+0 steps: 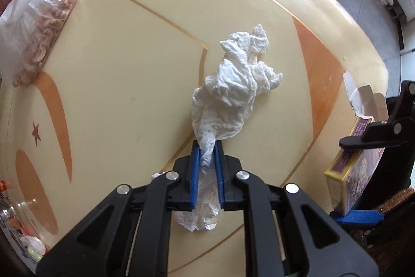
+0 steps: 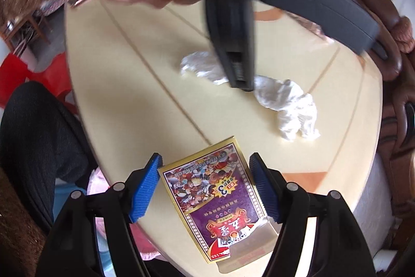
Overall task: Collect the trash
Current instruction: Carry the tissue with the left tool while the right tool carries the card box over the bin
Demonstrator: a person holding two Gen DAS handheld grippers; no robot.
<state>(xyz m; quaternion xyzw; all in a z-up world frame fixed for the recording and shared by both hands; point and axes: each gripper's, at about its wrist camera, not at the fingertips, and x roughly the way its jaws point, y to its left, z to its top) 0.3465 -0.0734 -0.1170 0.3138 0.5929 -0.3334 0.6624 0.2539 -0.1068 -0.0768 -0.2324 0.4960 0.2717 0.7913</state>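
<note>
Fingers of the left gripper (image 1: 207, 147) were clamped tight on the twisted near end of a crumpled white tissue (image 1: 238, 87) lying mid-bench (image 1: 116, 56). The right gripper (image 2: 205, 162) held its fingers wide apart, straddling a torn playing-card box (image 2: 220, 201) at the bench edge without touching it.

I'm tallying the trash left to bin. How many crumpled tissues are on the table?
1: the crumpled tissue lies mid-table, its near end pinched in the left claw. Others may be hidden outside the views.
</note>
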